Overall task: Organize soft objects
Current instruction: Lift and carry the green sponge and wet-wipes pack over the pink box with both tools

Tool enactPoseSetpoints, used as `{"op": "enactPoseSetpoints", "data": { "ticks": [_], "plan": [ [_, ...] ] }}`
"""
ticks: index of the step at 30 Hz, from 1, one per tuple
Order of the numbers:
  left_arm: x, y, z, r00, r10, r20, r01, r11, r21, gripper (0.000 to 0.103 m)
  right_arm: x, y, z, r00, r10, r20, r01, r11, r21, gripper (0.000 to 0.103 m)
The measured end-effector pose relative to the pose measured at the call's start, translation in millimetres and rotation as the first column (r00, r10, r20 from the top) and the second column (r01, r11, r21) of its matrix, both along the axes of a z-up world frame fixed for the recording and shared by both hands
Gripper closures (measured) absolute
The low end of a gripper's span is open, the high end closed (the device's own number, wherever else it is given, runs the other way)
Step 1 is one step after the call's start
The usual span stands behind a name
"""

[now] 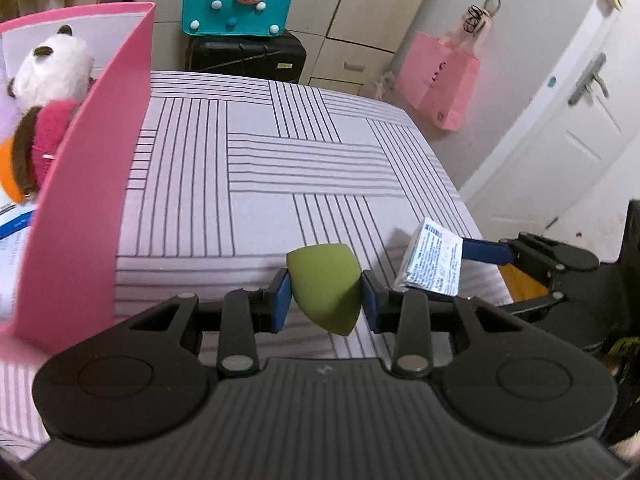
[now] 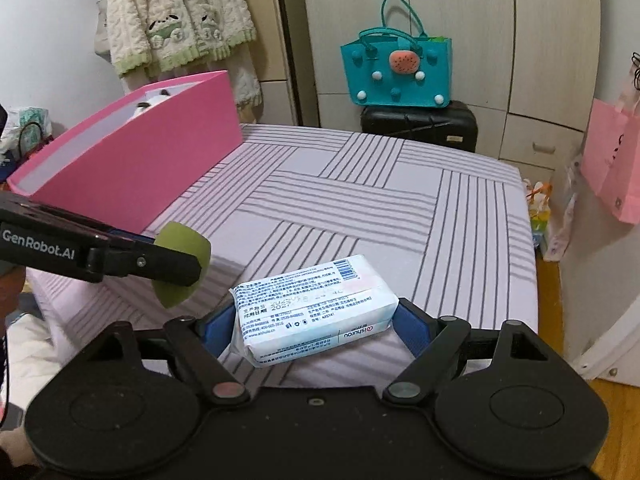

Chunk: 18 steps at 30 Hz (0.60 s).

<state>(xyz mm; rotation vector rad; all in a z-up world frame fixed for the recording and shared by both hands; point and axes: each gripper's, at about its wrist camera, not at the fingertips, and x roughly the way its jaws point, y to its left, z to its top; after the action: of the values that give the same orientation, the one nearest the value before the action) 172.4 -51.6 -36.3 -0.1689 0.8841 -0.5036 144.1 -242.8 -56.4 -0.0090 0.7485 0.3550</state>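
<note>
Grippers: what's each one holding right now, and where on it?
Left gripper pinches the green sponge across its middle. Right gripper clamps the tissue pack by its two short ends. Both are lifted off the bed.

- The green makeup sponge [image 1: 325, 286] looked matt and finely porous, soft foam pinched between blue rubbery pads [image 1: 282, 300].
- The tissue pack [image 2: 314, 310] wore a glossy, slightly crinkled plastic film printed in blue.
- The left gripper [image 1: 325, 302] and right gripper [image 2: 314, 322] showed matt black plastic with dull metal pivot pins.
- The pink storage box [image 2: 132, 160] had smooth, matt card-like walls.
- The panda plush [image 1: 52, 68] was fluffy pile fabric.
- The striped bedsheet [image 1: 304, 168] was smooth woven cloth.
- The teal tote bag [image 2: 396, 76] looked like felt.
- The black suitcase [image 2: 420, 124] was ribbed hard plastic with a slight sheen.
- The pink bag [image 1: 438, 80] looked like paper.
</note>
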Motion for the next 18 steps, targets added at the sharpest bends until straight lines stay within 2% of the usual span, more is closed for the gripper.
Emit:
{"op": "enactPoseSetpoints", "data": {
  "ticks": [6,12,18],
  "plan": [
    [-22.6,15.6,9.7,0.998,-0.063,-0.018,0.064,0.998,0.016,0.067,-19.5,6.3,13.7,0.999,0.038,-0.024,-0.037,0.999,0.035,0.017],
    [-42.9,32.3,19.2,0.998,-0.063,0.004,0.063,0.996,0.056,0.067,-38.8,15.8,33.8,0.99,0.135,-0.044,-0.132,0.99,0.05,0.017],
    [-66.1,55.6,35.4,0.996,-0.09,0.0,0.09,0.996,0.018,0.067,-51.4,29.6,61.0,0.977,0.209,-0.051,-0.206,0.977,0.055,0.017]
  ]
}}
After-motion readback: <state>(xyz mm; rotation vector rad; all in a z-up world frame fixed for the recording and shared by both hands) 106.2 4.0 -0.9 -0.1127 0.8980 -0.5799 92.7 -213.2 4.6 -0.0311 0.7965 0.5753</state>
